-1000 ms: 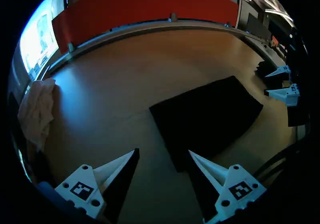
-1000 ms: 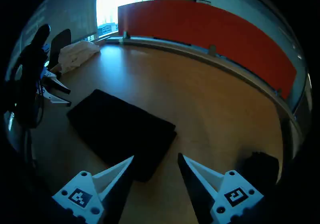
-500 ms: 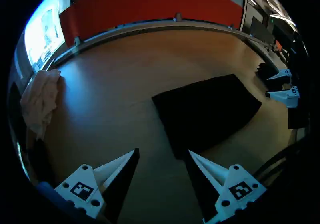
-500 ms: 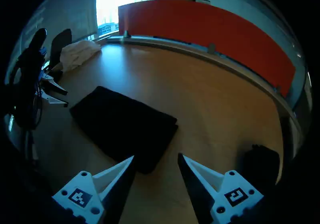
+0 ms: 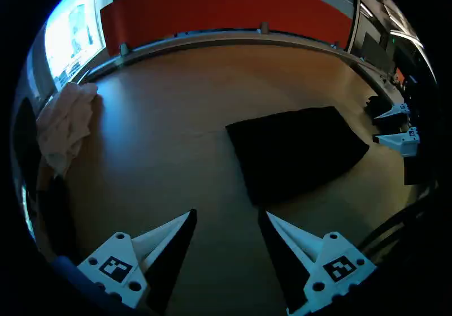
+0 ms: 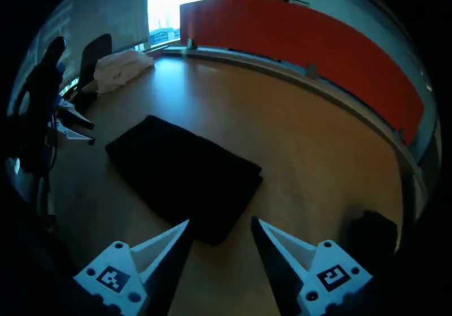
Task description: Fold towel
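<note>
Your black, flat-folded cloth towel lies as a compact rectangle near the middle of the brown wooden worktop, and neither tool touches it. Over the last second you have drawn the left gripper back — the towel's near corner, which sat between its white fingers a moment ago, now lies just beyond the tips. The right gripper has eased off less; in the right gripper view the towel's corner still shows between its fingers. Both grippers stand wide and hold nothing. With the edges squared and no loose flap raised, I judge the fold laid down and let go, so the task looks done or close to it — for one more fold you would have to come in again at a corner. The crumpled cream cloth at the worktop's edge and the long red partition panel behind are well apart from the towel.
</note>
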Available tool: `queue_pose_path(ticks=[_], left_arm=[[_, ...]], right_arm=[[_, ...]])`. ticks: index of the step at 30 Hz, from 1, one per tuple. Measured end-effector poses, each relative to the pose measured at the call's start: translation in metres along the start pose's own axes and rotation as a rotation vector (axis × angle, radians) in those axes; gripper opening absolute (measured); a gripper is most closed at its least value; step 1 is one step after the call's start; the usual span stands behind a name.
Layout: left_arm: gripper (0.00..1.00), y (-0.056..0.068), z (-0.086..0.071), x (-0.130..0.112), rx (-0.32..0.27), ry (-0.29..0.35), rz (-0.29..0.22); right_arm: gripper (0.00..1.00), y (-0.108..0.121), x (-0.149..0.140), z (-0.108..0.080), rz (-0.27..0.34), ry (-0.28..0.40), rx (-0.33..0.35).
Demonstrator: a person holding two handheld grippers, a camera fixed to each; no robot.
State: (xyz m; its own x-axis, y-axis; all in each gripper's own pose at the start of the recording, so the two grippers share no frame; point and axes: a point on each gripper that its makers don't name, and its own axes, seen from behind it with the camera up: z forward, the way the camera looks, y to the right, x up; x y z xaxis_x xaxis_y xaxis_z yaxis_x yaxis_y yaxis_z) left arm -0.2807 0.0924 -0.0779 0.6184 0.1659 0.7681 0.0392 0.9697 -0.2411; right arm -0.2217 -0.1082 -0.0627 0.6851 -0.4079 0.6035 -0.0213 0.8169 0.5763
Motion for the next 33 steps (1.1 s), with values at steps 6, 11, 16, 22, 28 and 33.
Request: queue_pose_path(ticks=[6,11,16,22,28,33], left_arm=[[0.80,-0.009,-0.013,-0.012,0.025,0.006,-0.041],[0.80,-0.014,-0.020,-0.021,0.041,0.004,-0.064],[0.80,-0.017,-0.025,-0.029,0.052,0.002,-0.082],[0.80,-0.019,-0.032,-0.038,0.063,-0.003,-0.101],[0.79,-0.021,-0.040,-0.048,0.075,-0.007,-0.110],[0.80,-0.021,-0.047,-0.053,0.081,-0.006,-0.117]], right_arm=[[0.74,-0.002,0.001,0.005,-0.027,-0.009,0.017],[0.74,-0.007,0.002,0.008,-0.043,-0.012,0.037],[0.74,-0.010,-0.003,0.010,-0.062,-0.025,0.057],[0.74,-0.011,-0.016,0.012,-0.088,-0.053,0.069],[0.71,-0.008,-0.031,0.013,-0.098,-0.078,0.078],[0.63,-0.009,-0.038,0.012,-0.105,-0.092,0.101]])
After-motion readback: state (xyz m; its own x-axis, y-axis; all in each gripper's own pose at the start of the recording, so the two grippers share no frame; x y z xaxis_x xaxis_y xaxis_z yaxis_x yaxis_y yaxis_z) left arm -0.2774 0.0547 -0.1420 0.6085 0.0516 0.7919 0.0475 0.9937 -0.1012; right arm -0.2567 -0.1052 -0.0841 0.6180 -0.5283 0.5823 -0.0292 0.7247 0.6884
